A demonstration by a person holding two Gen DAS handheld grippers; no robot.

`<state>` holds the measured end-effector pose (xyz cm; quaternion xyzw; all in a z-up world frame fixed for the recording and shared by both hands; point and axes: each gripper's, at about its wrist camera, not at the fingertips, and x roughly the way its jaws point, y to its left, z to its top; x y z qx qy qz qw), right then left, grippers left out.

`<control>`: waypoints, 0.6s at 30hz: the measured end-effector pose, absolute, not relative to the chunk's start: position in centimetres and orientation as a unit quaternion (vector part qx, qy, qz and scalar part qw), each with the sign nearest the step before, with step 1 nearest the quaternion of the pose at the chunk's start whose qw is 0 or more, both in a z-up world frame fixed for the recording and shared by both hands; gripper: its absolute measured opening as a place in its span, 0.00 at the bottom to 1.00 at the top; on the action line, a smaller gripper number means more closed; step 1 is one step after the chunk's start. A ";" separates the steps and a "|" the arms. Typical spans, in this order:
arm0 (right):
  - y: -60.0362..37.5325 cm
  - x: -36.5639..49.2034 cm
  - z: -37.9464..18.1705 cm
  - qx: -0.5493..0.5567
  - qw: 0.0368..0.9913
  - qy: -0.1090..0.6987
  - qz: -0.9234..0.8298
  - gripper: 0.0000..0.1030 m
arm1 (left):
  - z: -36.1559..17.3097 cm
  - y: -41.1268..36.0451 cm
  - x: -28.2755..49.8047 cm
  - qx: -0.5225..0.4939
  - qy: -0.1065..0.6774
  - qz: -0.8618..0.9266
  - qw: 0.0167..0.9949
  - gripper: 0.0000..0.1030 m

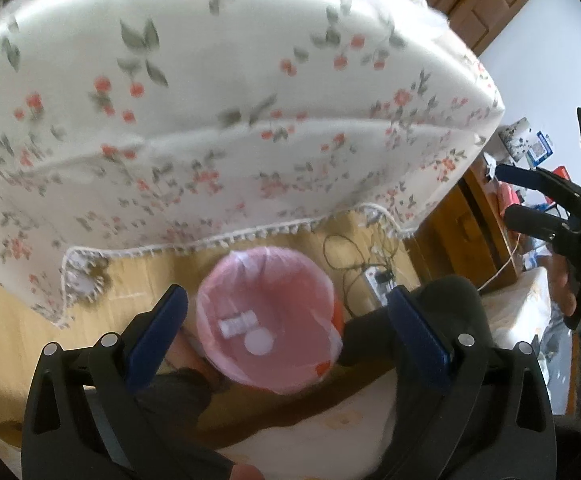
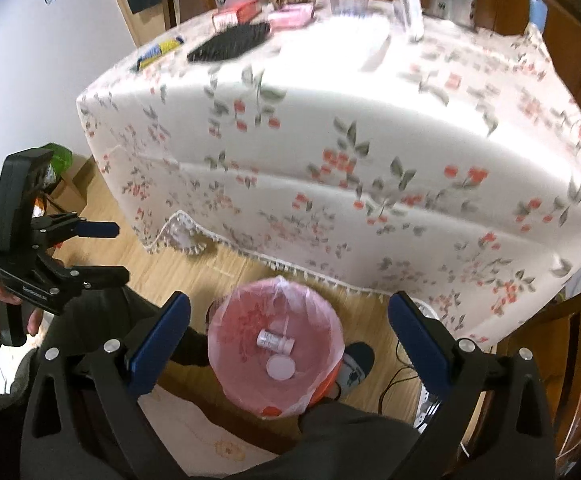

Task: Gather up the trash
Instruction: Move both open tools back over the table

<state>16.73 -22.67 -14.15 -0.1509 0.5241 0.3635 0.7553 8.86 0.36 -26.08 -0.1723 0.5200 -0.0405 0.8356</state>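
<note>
Trash is in the bin [image 2: 276, 344] on the floor beside the covered surface [image 2: 370, 120]: a small bottle [image 2: 275, 339] and a white cap [image 2: 281, 367] lie in its pink bag. Both grippers, left [image 1: 286, 332] and right [image 2: 289, 336], hang above it with jaws released and empty. Risk, I think: the bin stands between the person's legs, so a knee can tip it, and the loose bag rim can catch a jaw.

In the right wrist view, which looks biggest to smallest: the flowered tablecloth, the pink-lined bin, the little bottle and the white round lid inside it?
1. Tablecloth
2. Bin
3. Bottle and lid: too alike to rank.
</note>
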 end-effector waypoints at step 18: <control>-22.2 20.9 -6.0 -0.137 0.806 0.451 0.359 0.95 | -16.0 4.7 10.3 -0.139 0.443 0.000 0.885 0.94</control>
